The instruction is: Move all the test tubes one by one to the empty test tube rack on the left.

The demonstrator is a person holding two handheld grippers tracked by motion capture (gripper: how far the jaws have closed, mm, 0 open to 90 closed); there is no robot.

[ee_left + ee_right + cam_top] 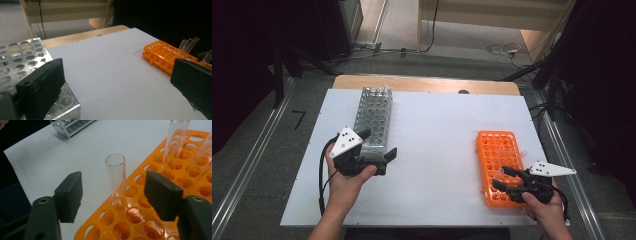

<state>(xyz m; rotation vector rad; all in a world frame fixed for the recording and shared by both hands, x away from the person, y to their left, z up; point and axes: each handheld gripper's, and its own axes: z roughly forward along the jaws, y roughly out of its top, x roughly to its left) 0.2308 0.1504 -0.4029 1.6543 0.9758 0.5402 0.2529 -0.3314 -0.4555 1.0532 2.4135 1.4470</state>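
Metal rack (374, 118) sits at the left of the white table (432, 150), long side running away from the person, and the left gripper (377, 145) hovers at its near end with jaws wide apart and nothing between them; the left gripper view puts one jaw over the rack's corner holes and the other out over bare table, so I judge this hand is parked there to steady the rack or wait for a tube. The left hand (347, 177) grips from below, forearm coming up from the near edge, jaws pointed toward the right. Across a wide stretch of bare table lies the orange rack (498, 165), well apart from the metal one, holding a few clear tubes. The right gripper (502, 177) reaches over its near end, pointing left, the right hand (544, 202) low at the table's corner. In the right gripper view the glass tube (117, 178) stands upright in a hole near the rack's edge, between the spread jaws and touching neither, so the grasp looks lined up but not yet made, presumably to carry the tube to the metal rack
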